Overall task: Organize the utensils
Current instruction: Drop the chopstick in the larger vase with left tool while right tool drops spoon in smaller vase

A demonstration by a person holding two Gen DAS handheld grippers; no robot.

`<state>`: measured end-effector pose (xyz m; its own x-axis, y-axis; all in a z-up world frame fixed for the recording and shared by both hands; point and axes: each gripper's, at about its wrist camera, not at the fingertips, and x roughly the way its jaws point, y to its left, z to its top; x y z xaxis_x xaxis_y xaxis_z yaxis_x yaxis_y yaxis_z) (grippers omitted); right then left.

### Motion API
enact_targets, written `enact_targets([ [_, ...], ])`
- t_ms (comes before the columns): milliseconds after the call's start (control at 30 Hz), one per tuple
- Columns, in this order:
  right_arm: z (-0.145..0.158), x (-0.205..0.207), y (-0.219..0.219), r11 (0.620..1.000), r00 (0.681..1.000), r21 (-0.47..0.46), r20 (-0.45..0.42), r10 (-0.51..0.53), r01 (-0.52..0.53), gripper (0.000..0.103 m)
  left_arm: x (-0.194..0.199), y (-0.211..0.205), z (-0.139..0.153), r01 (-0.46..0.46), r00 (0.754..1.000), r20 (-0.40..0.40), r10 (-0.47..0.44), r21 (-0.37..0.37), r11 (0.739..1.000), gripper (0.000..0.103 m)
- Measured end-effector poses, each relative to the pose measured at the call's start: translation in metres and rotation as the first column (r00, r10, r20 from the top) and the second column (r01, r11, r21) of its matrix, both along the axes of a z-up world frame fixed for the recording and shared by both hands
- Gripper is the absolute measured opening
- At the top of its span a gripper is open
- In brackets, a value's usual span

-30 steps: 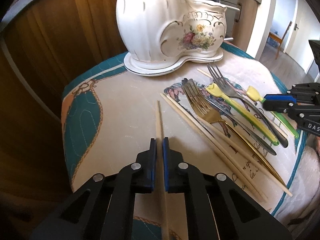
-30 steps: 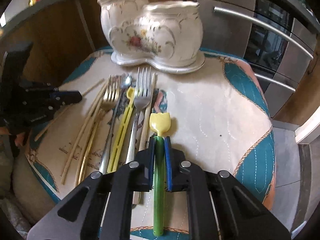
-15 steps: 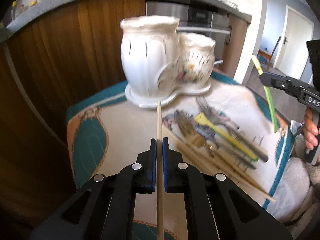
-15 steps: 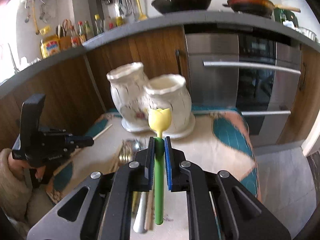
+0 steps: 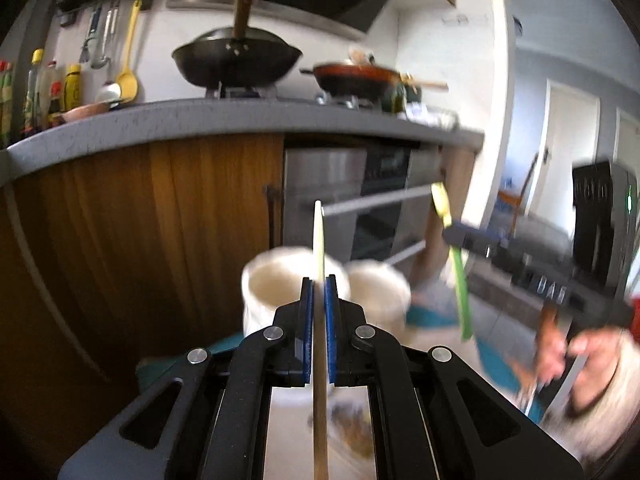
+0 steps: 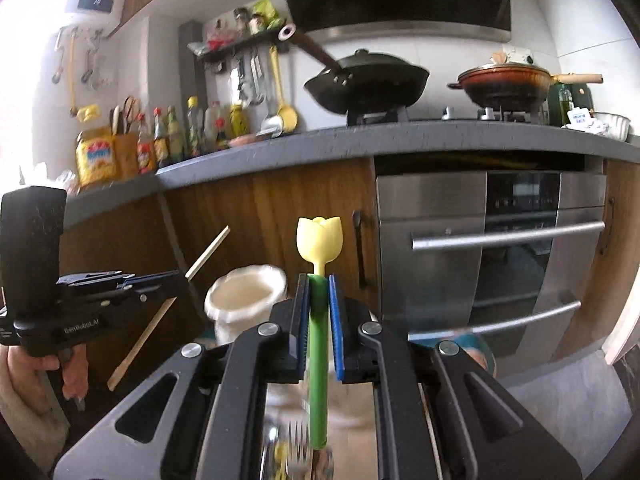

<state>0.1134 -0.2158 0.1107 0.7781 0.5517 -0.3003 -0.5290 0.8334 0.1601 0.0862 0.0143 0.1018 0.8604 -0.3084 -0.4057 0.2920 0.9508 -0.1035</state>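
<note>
My left gripper (image 5: 319, 286) is shut on a wooden chopstick (image 5: 319, 240) that points up and forward, raised above the white ceramic double holder (image 5: 280, 280). My right gripper (image 6: 319, 284) is shut on a green-handled utensil with a yellow tulip-shaped head (image 6: 319, 240), held up in front of the holder (image 6: 244, 292). From the right wrist view the left gripper (image 6: 176, 280) shows at the left with the chopstick (image 6: 208, 252) slanting through it. From the left wrist view the right gripper (image 5: 452, 234) shows at the right, gripping the green utensil (image 5: 460, 292).
Below the grippers, blurred forks and other utensils (image 6: 296, 456) lie on the patterned cloth (image 5: 356, 432). Behind stand wooden cabinet fronts (image 5: 180, 240), a steel oven (image 6: 492, 264) and a grey counter (image 6: 360, 140) with pans and bottles. A hand (image 5: 576, 356) holds the right gripper.
Both grippers have risen from the table and tilted up, each carrying its utensil. The holder has dropped low in both views, and the counter and stove have come into sight.
</note>
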Motion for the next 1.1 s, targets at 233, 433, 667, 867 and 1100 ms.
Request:
enact_targets([
  [233,0.014,0.038,0.014,0.996,0.996,0.077,0.064,-0.060,0.055,0.010,0.045,-0.005,0.040,-0.017,0.992,0.127,0.024,-0.054,0.998,0.006],
  [433,-0.010,0.059,0.022,0.990,0.995,0.113,0.046,-0.086,0.080,0.010,0.082,-0.014,0.038,-0.067,0.976,0.204,0.071,-0.029,0.997,0.006],
  [667,-0.035,0.065,0.021,0.992,0.997,0.104,0.014,-0.079,0.077,0.010,0.090,-0.014,0.017,-0.111,0.951,0.287,0.111,-0.016,0.994,0.006],
  [867,-0.044,0.058,0.019,0.994,0.998,0.089,-0.011,-0.069,0.070,0.010,0.059,-0.005,0.005,-0.115,0.946,0.303,0.117,-0.025,0.993,0.007],
  [1100,-0.049,0.038,0.017,0.997,0.998,0.054,-0.023,-0.052,0.053,0.010,0.027,0.008,-0.022,-0.113,0.970,0.211,0.122,-0.051,0.992,0.006],
])
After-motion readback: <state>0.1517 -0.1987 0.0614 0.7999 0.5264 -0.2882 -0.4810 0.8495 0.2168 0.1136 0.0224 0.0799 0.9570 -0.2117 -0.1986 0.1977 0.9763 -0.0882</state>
